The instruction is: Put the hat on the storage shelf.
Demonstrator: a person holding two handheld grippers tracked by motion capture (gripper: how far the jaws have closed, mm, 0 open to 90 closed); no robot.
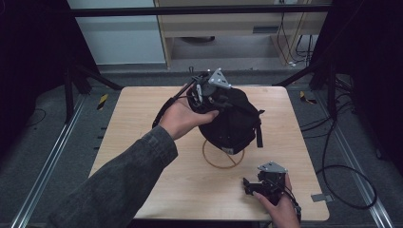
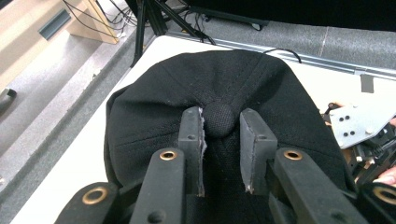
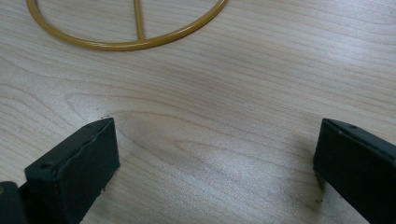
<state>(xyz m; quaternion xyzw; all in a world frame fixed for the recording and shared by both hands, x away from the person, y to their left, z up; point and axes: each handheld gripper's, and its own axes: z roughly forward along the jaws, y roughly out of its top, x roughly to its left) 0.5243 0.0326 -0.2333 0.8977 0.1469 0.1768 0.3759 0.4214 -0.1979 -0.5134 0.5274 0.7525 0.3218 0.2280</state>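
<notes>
Black cap (image 2: 219,88) button pinched by left gripper (image 2: 219,140) fingers | right gripper (image 3: 215,168) fingers spread over table (image 3: 233,93)

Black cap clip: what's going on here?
A person holds tongs in each hand. The left tongs grip the black cap at its top button, above a yellow wire stand on the wooden table. The right tongs are wide open, low over bare wood near the stand's ring.

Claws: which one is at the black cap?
The left claw, its jaws either side of the button atop the cap. The right claw rests wide open on the table.
</notes>
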